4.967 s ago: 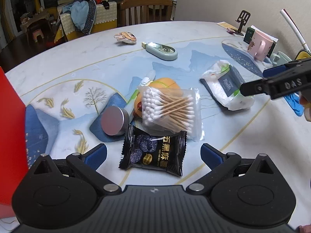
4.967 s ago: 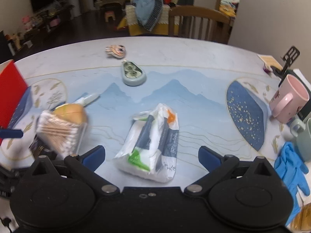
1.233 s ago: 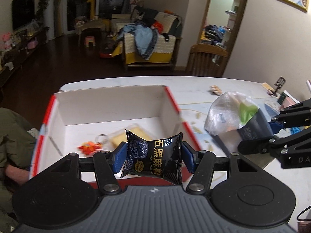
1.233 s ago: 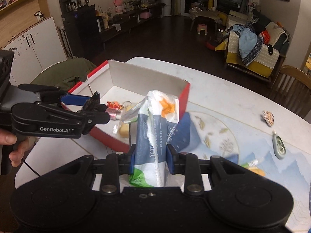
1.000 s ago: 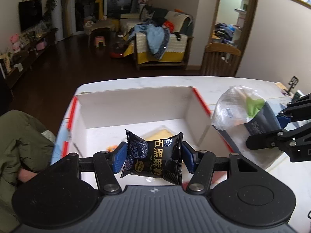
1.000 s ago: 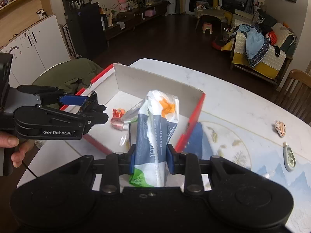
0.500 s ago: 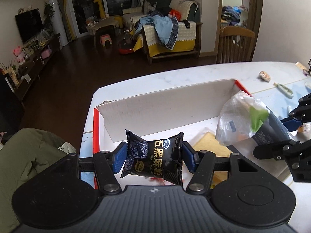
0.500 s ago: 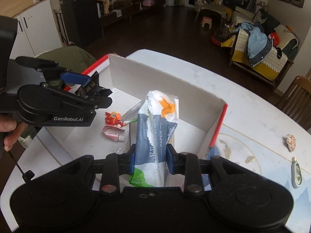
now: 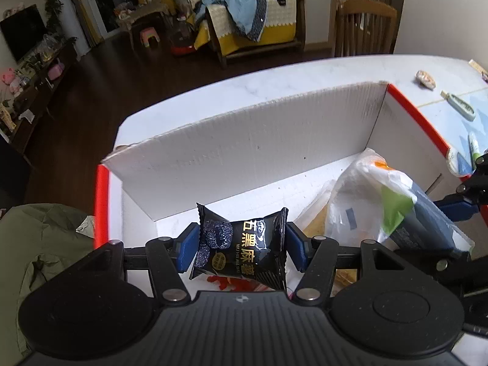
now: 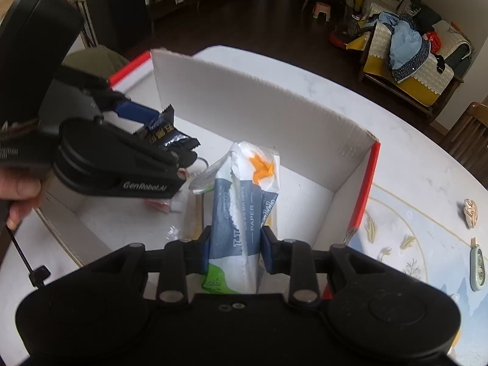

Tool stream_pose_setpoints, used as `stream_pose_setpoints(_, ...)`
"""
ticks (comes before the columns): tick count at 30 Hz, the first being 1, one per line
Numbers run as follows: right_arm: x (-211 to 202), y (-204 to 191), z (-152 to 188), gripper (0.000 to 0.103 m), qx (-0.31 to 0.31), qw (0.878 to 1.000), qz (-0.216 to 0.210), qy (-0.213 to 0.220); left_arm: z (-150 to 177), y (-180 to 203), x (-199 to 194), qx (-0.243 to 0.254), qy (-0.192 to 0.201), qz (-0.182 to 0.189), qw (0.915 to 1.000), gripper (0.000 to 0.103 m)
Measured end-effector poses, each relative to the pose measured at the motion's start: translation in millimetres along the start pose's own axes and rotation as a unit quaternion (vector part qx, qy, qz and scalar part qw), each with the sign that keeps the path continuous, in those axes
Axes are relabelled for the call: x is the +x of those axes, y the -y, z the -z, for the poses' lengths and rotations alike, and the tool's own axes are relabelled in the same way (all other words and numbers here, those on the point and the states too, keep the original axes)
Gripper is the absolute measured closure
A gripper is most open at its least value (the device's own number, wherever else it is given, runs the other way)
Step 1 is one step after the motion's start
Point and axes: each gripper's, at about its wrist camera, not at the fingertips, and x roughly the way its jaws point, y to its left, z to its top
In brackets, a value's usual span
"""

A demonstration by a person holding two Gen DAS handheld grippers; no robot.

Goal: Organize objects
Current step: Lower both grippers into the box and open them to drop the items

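My left gripper [image 9: 242, 248] is shut on a black snack packet [image 9: 241, 248] and holds it over the white cardboard box with red edges [image 9: 244, 149]. My right gripper [image 10: 235, 253] is shut on a white and grey tissue pack [image 10: 244, 213] and holds it inside the same box [image 10: 259, 103]. The tissue pack also shows at the right in the left wrist view [image 9: 393, 207]. The left gripper with its packet [image 10: 164, 134] is at the left of the right wrist view. A red toy [image 9: 225, 282] and a yellow flat item [image 9: 317, 222] lie on the box floor.
A correction tape [image 10: 476, 270] and a small shell-like item [image 10: 469, 209] lie on the patterned table mat to the right of the box. A green garment [image 9: 39, 244] hangs left of the table. A wooden chair [image 9: 364, 27] stands behind the table.
Both grippers have moved further over the box and lower into it, each still holding its item. The box wall looks closer and the tissue pack sits lower inside.
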Motion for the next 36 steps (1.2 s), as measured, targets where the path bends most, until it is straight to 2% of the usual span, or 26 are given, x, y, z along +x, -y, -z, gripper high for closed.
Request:
stream_pose_setpoints(5,3,0,4,0.070,-0.001,1.000,0.001,-0.003,-3,5,11,0.014,-0.030,-0.003,0.9995,0.043)
stream_pose_setpoints(11,-1,1,7,0.063,-0.001,1.000,0.007,-0.001,-6,5,19,0.008,-0.053,-0.001,0.9986,0.041)
stream_pose_setpoints(14,-3,3,8,0.058,-0.002,1.000,0.002,0.000,-8,3,22,-0.004,-0.061,0.001,0.9981,0.035)
stream_pose_setpoints(15,-4,3,8,0.052,-0.002,1.000,0.002,0.001,-9,0,24,-0.008,-0.063,0.004,0.9980,0.034)
stream_pose_setpoints(16,-6,5,9,0.037,-0.001,1.000,0.001,0.003,-10,0,24,-0.010,-0.063,0.005,0.9979,0.033)
stream_pose_setpoints(18,-10,5,11,0.027,-0.002,1.000,-0.001,0.014,-11,0,23,-0.016,-0.063,0.004,0.9979,0.031)
stream_pose_setpoints(27,-32,7,15,0.027,0.000,0.999,-0.010,0.036,-7,-5,7,-0.028,-0.042,0.008,0.9987,0.029)
stream_pose_setpoints(36,-61,14,24,0.025,0.007,0.998,-0.020,0.064,-3,-5,-33,-0.059,0.011,0.020,0.9980,0.029)
